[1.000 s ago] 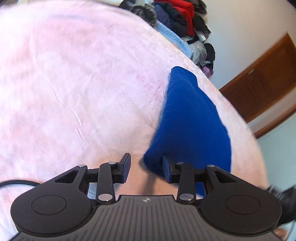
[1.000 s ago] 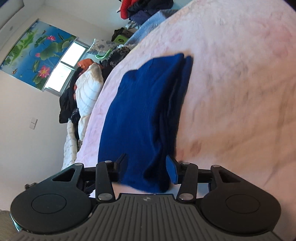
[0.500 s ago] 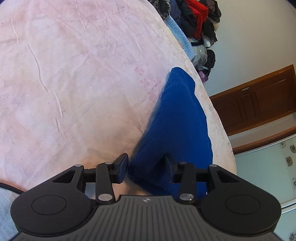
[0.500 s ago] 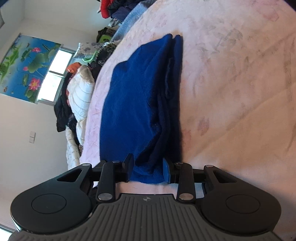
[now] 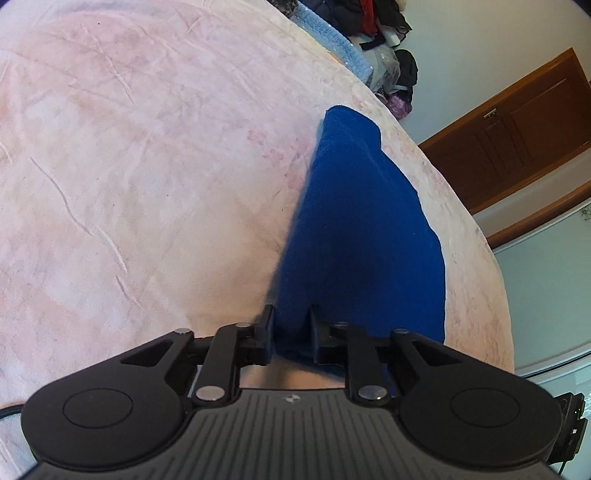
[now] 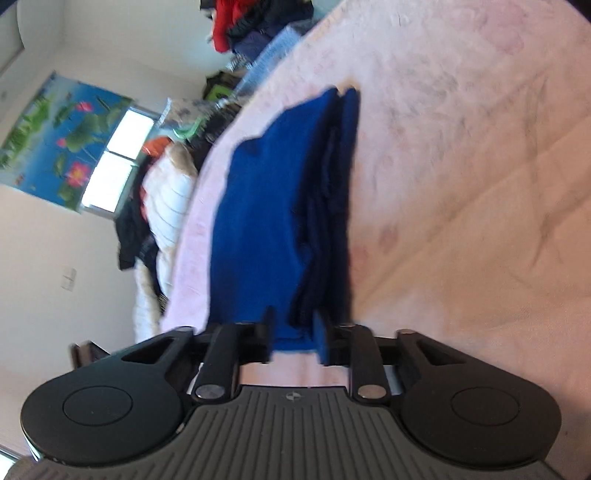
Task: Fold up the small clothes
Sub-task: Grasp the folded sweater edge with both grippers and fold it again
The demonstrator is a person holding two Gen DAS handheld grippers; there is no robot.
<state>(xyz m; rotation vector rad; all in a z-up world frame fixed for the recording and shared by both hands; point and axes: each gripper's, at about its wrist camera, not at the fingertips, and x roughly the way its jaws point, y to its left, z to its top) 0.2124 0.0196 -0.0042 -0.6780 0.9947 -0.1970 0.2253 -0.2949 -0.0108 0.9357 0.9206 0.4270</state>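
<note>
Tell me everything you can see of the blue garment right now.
The blue garment is deep royal blue, soft and slightly fuzzy like knit or fleece. It is folded into a long, narrow stack lying flat on the pink blanket; layered edges show along one long side in the right wrist view. Its near end sits between the fingers of both tools: the left tool and the right tool each grip a corner there. The far end rests free on the blanket.

The folded garment [image 5: 362, 236] is lying on the bed [image 5: 147, 166] along its right edge. Both grippers are sitting at its near end, and a clothes heap [image 5: 373, 33] is lying beyond the far corner.
</note>
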